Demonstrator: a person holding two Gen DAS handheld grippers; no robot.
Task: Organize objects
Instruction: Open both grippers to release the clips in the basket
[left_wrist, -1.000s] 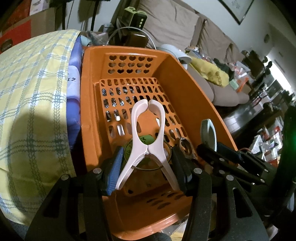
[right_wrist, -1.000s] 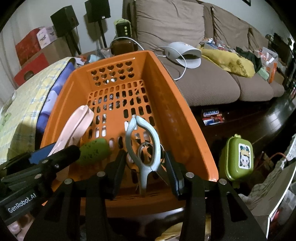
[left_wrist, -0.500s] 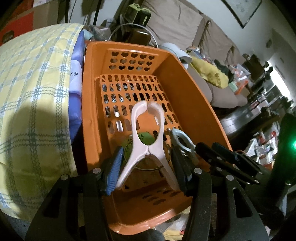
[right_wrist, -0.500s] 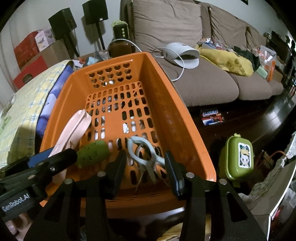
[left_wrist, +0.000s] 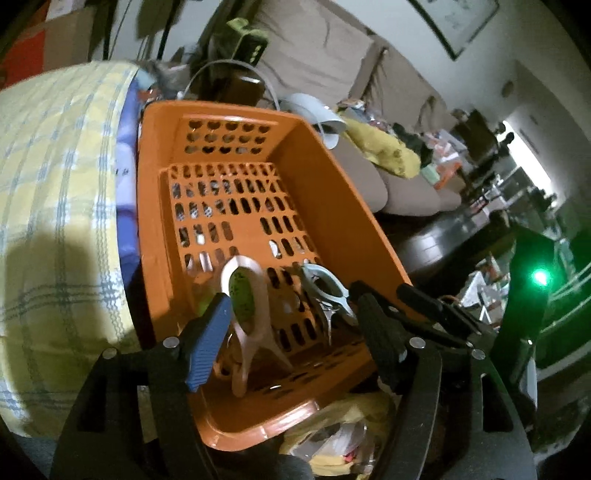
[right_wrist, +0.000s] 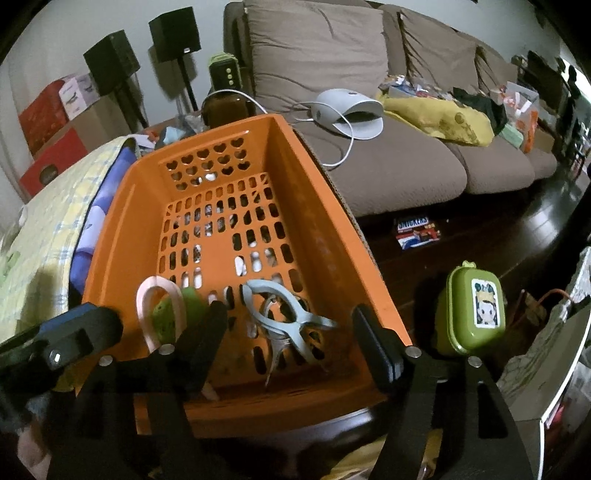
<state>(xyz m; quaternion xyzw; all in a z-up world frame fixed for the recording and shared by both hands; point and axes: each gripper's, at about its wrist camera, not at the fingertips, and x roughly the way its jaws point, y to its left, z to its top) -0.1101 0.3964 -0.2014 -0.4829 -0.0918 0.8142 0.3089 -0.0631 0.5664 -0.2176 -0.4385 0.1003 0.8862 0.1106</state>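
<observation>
— Opening over the orange basket (left_wrist: 332, 206), your left gripper (left_wrist: 291, 332) spreads its jaws; is the pink clip (left_wrist: 251, 325) free?

— Free: it lies inside the basket's near end, pads clear. At right, your right gripper (right_wrist: 291, 339) widens too, its blue-grey clip (right_wrist: 291, 325) lying on the slotted floor beside the pink one.

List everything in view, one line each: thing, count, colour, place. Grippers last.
basket: 1, orange, centre
pink clip: 1, in basket, near end
blue-grey clip: 1, in basket, beside it
green object: 1, behind pink clip
sofa: 1, brown, behind basket
checked cloth: 1, yellow, left
green box: 1, floor, right
speakers: 2, black, back left
left gripper: jaws opening, pink clip between
right gripper: jaws opening, blue-grey clip between
</observation>
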